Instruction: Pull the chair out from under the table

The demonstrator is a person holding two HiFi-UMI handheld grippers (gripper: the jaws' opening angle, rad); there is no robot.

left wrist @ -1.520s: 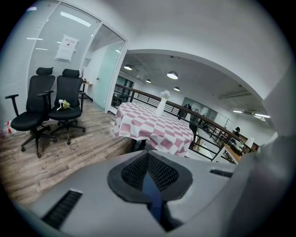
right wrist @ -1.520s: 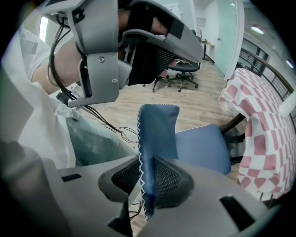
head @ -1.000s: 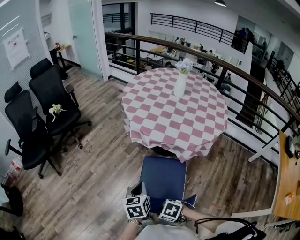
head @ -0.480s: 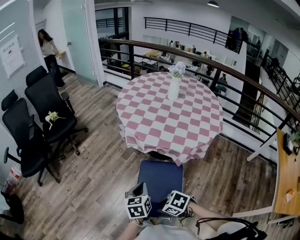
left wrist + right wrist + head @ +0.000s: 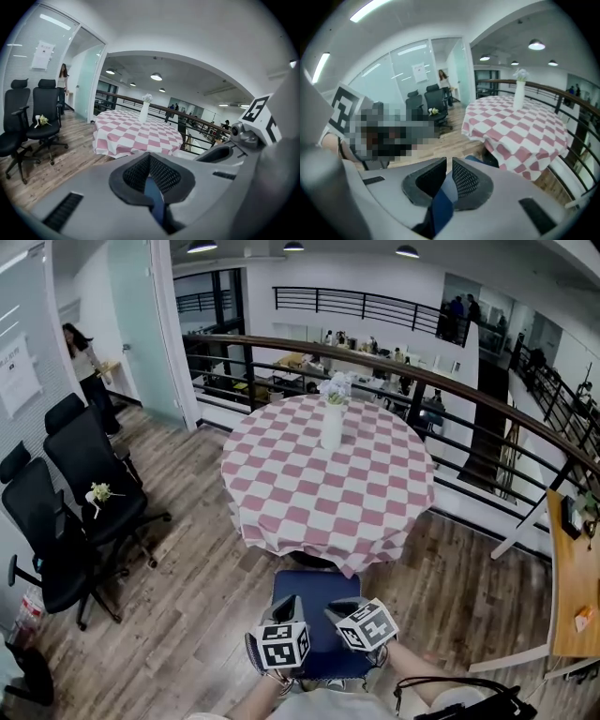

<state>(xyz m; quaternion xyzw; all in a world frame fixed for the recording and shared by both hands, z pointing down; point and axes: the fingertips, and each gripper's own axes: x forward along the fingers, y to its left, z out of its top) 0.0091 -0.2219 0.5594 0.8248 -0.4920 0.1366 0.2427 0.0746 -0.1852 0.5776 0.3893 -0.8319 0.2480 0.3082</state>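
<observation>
Both claws are locked on: the left gripper (image 5: 150,159) is clamped on the blue top edge of the chair (image 5: 314,589). The right gripper (image 5: 449,161), whose jaws have just been closing, pinches the same edge just beside it, with blue fabric filling the slit between its pads.

The chair stands on the near side of the table (image 5: 309,512), its front edge just under the hang of the pink-and-white checked cloth.

A clean pull probably means drawing both grips straight back from the table, level and together. That should let the legs slide rather than twist or tip, and keep them from snagging the cloth, with a white vase (image 5: 332,423) of flowers standing towards the table's far side.

Wood-plank floor (image 5: 197,568) surrounds the table. Black office chairs (image 5: 89,474) wait to its left, and a curved black railing (image 5: 469,390) runs behind it. A person (image 5: 84,362) stands by the glass partition at the far left.
</observation>
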